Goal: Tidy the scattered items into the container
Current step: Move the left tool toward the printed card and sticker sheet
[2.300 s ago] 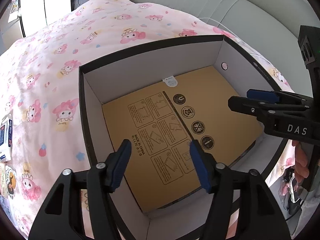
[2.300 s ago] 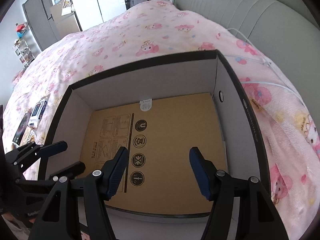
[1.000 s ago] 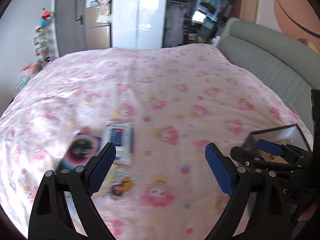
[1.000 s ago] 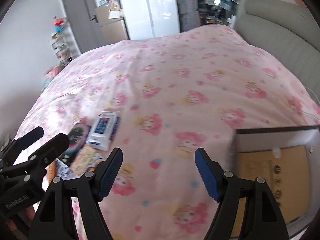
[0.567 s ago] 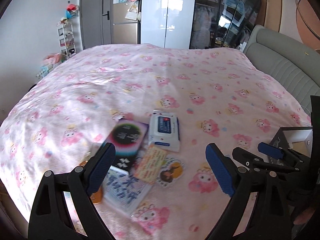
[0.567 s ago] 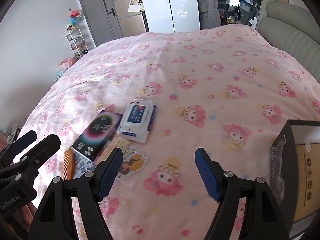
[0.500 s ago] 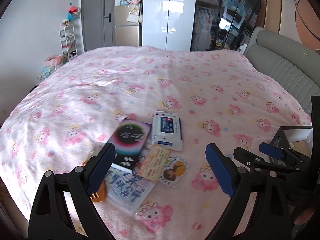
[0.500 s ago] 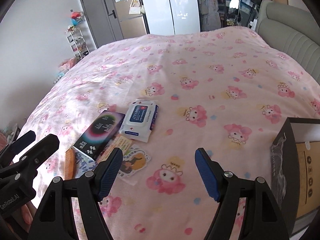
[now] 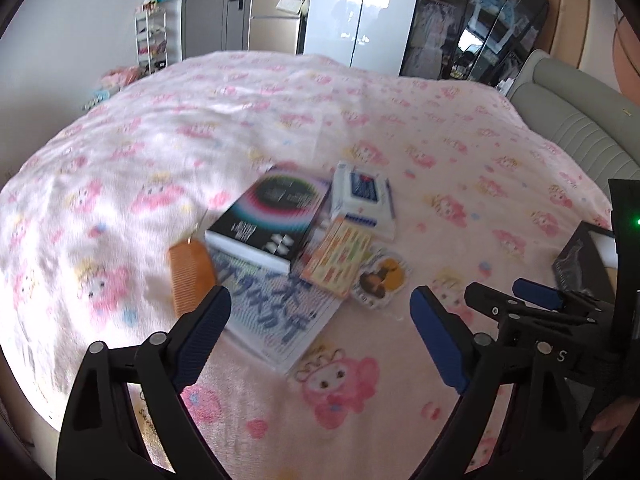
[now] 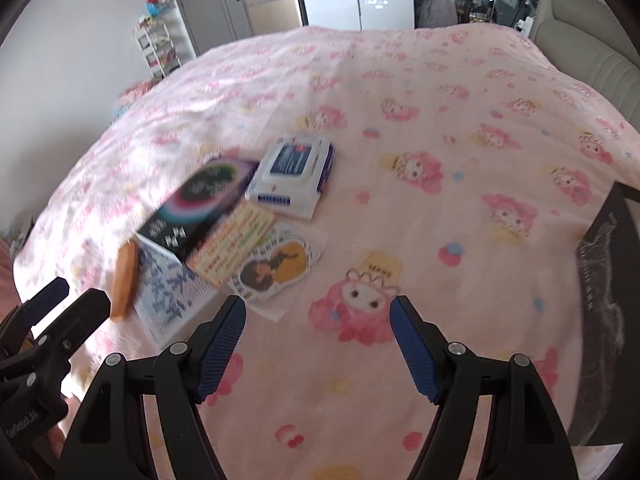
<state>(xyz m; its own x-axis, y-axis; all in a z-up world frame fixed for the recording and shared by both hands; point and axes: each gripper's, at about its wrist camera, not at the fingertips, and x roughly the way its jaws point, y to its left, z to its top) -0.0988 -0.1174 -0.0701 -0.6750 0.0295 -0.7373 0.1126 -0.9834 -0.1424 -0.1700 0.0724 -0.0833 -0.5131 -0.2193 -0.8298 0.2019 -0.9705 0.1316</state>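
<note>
A pile of items lies on the pink bed cover: a black box with a coloured ring [image 9: 272, 216] [image 10: 200, 204], a white wipes pack [image 9: 362, 196] [image 10: 292, 170], an orange comb [image 9: 190, 276] [image 10: 124, 280], a blue-patterned booklet [image 9: 276, 312] [image 10: 170, 292], a yellow card [image 9: 338, 258] [image 10: 232, 242] and a cartoon sticker [image 9: 380, 276] [image 10: 276, 266]. My left gripper [image 9: 320, 332] hovers open just short of the pile. My right gripper [image 10: 318, 344] is open beside it, to the right of the pile. The black box container [image 9: 580, 256] [image 10: 604, 292] sits at the right edge.
The bed cover [image 9: 460, 168] stretches wide around the pile. A grey padded headboard [image 9: 576, 128] runs along the right. Wardrobes and a shelf rack [image 9: 154, 36] stand beyond the bed's far side.
Both grippers swung from above the box to the left and now sit lower and closer to the pile of items. Their jaws stayed open.
</note>
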